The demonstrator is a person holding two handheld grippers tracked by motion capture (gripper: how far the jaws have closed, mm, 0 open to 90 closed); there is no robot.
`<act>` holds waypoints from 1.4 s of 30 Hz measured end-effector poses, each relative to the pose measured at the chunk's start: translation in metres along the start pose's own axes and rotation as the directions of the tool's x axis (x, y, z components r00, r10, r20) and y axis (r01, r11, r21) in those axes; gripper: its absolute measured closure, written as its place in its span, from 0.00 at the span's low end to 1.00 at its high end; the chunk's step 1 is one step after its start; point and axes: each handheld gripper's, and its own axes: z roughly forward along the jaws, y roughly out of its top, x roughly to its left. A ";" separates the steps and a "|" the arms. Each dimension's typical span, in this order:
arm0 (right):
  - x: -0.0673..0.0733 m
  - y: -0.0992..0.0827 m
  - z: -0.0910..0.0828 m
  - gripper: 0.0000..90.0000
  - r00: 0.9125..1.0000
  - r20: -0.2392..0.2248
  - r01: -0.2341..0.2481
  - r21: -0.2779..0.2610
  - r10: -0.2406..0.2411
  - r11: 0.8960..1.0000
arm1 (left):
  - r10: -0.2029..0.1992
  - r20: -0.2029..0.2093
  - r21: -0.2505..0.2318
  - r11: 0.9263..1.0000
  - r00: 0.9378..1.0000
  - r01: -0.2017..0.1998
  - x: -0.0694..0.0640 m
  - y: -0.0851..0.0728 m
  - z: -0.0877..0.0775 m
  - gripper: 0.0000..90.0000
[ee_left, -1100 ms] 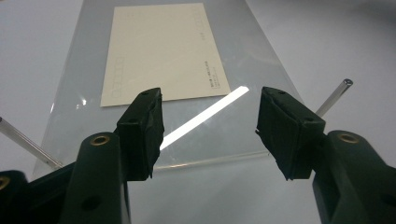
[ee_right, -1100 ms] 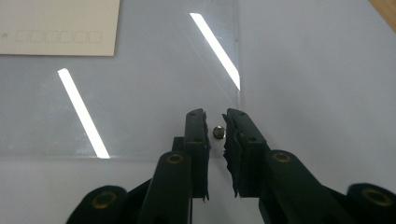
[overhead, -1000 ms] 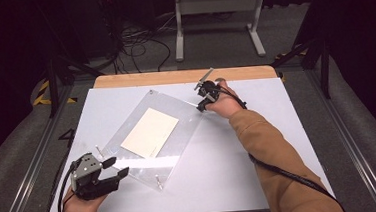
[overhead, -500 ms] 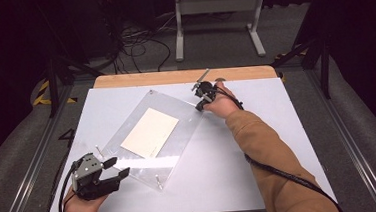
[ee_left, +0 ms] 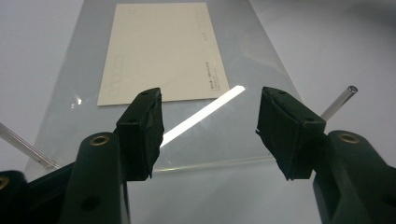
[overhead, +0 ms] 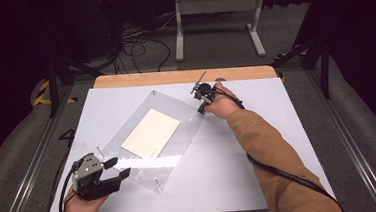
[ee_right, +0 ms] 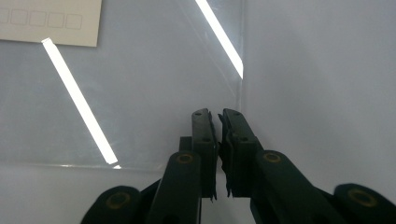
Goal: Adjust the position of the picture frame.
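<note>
A: Biggest first. White table (overhead: 259, 146), wooden strip along the far edge.

B: Got it. On it, lying diagonally, a clear acrylic sheet (overhead: 179, 151), flat, running from near the left hand up toward the right hand.

A: Cream postcard (overhead: 150, 132) lies at the sheet's middle, apparently under the plastic. In the left gripper view it's the pale card beyond the jaws, small print along one edge.

B: Thin metal pins stand at the sheet's corners; pin (overhead: 156, 181) at the near corner, another by the left gripper.

A: Left gripper (overhead: 123, 169) sits at the near left corner of the table, pointing at the sheet's near short edge. Jaws apart, nothing between the pads; the sheet's edge lies below the gap. Can't tell if the tips touch the plastic.

B: Right gripper (overhead: 201, 109) is at the sheet's far corner, hand tipped down. Jaws have just been closing, now nearly together, a slim gap left.

A: Anything pinched?

B: Right gripper view puts the tips right at the sheet's corner edge, but nothing I can see between the pads. Can't tell if the tips touch it.
</note>
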 end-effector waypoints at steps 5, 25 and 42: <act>0.008 -0.007 -0.006 0.93 0.999 -0.028 0.039 0.055 -0.037 0.998 | -0.005 0.004 -0.002 1.000 1.000 0.005 -0.001 0.001 0.000 0.45; 0.065 -0.046 -0.030 0.93 0.950 -0.208 0.275 0.214 -0.232 0.937 | -0.033 -0.036 -0.003 0.999 0.999 0.033 0.002 -0.003 -0.014 0.46; 0.072 -0.085 -0.059 0.82 0.968 -0.196 0.136 -0.103 -0.155 0.985 | -0.185 -0.260 0.038 0.979 0.948 0.202 0.030 -0.012 -0.004 0.44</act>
